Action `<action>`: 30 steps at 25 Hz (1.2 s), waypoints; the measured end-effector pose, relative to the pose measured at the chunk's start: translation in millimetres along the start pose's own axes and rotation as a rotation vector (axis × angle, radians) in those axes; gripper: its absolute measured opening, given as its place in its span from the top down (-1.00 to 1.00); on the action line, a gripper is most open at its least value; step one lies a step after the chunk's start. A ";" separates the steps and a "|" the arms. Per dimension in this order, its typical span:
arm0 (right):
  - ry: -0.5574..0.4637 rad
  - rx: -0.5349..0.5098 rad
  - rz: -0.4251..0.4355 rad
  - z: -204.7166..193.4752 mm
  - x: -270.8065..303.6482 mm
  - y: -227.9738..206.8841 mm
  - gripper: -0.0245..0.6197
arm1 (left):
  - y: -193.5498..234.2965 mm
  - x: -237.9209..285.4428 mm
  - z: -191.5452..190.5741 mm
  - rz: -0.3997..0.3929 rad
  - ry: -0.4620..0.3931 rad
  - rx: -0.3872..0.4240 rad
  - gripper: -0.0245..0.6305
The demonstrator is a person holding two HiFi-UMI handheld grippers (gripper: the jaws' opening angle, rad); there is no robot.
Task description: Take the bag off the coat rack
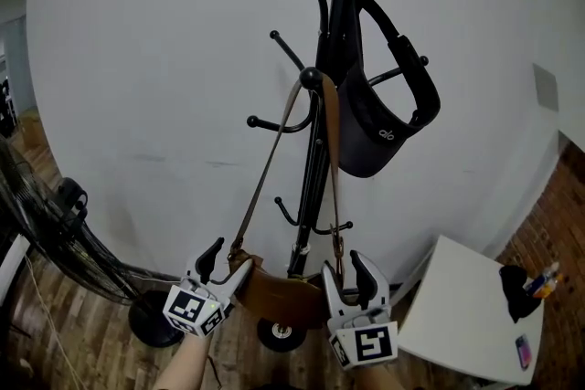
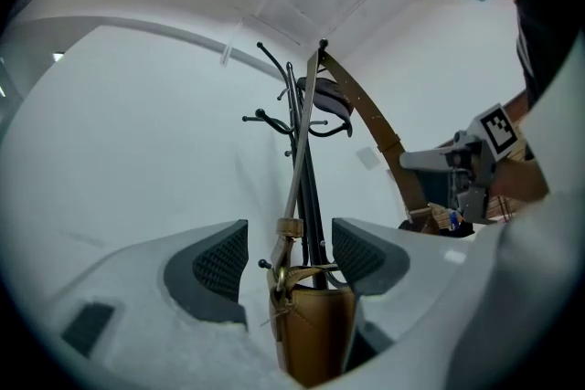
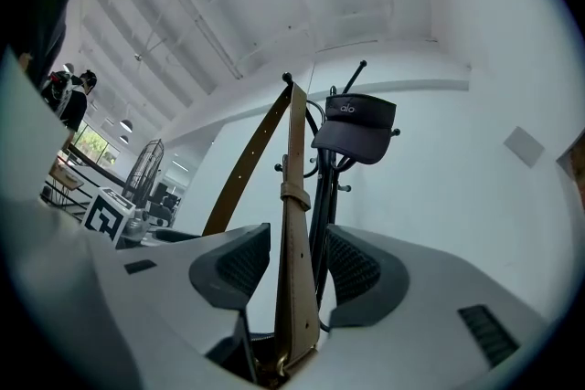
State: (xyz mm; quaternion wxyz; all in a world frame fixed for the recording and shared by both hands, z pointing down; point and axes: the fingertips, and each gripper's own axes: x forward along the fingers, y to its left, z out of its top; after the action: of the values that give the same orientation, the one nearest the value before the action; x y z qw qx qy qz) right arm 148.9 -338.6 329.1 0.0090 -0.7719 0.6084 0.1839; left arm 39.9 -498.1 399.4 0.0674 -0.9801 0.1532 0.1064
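A brown leather bag [image 1: 274,292] hangs low on a black coat rack [image 1: 338,5], its long strap [image 1: 270,164] looped over a hook [image 1: 311,78]. My left gripper [image 1: 215,274] is at the bag's left end and my right gripper [image 1: 356,283] at its right end. In the left gripper view, the left gripper [image 2: 291,256] stands open around the bag's end [image 2: 315,333], with its pads clear of the leather. In the right gripper view, the right gripper [image 3: 297,265] is open with the strap [image 3: 294,224] running up between its jaws, untouched.
A black visor [image 1: 379,128] hangs on an upper hook. A standing fan [image 1: 37,224] is at the left, its base [image 1: 151,324] by the rack's foot [image 1: 279,333]. A white table [image 1: 466,315] at the right carries a dark object [image 1: 516,279] and a phone [image 1: 524,350].
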 end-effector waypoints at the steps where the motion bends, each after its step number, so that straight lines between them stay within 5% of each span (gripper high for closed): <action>1: 0.005 -0.005 -0.002 -0.9 1.1 -0.5 0.39 | -2.1 3.6 -0.5 -0.010 -0.001 0.002 0.07; 7: 0.022 -0.035 -0.038 -5.3 2.4 -7.1 0.70 | -10.4 19.2 -1.2 -0.047 -0.012 0.019 0.27; 10: 0.024 -0.030 -0.038 -5.4 3.4 -9.4 0.82 | -11.5 19.8 -1.3 -0.051 -0.005 0.031 0.64; 13: 0.026 -0.010 -0.025 -5.2 3.3 -10.2 0.84 | -10.9 18.0 -0.1 -0.040 0.005 0.043 0.73; 30: 0.001 0.051 0.035 10.0 -0.4 -10.9 0.84 | -13.5 7.4 23.5 0.011 0.010 0.024 0.84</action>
State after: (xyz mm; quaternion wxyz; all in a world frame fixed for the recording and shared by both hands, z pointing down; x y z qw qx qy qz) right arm 156.4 -333.0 317.6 0.0252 -0.7609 0.6262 0.1683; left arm 46.6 -483.7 376.3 0.0778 -0.9790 0.1600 0.0998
